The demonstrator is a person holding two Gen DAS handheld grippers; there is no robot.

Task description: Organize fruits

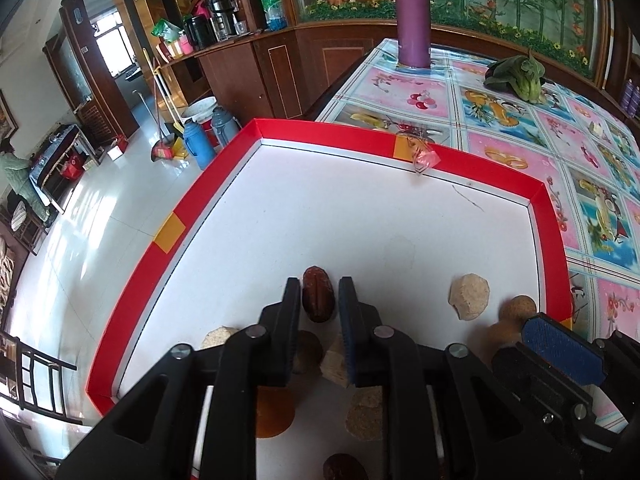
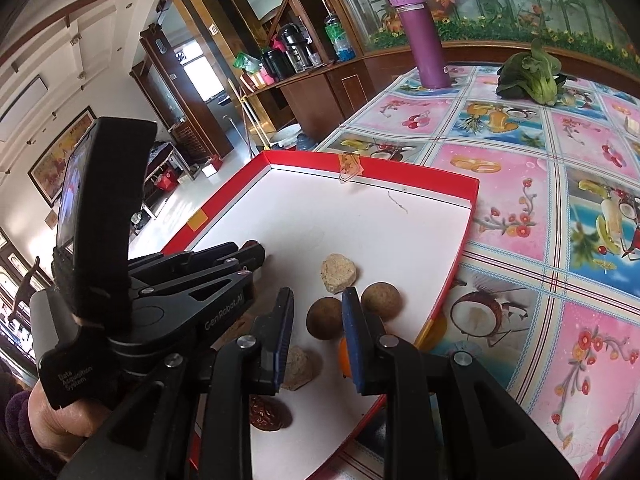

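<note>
Left gripper (image 1: 319,292): jaws narrowly parted around a dark red date (image 1: 318,294) lying on the white floor of the red-rimmed tray (image 1: 404,145) — contact with the pads cannot be confirmed. Right gripper (image 2: 318,312): jaws apart, a brown round fruit (image 2: 325,317) between the tips, seemingly not clamped. A second brown round fruit (image 2: 380,301) sits just beside it, a pale beige chunk (image 2: 338,273) near behind. The tray rests on a floral tablecloth (image 2: 552,184) — purple flask (image 2: 424,36) and leafy greens (image 2: 530,76) stand well beyond.
</note>
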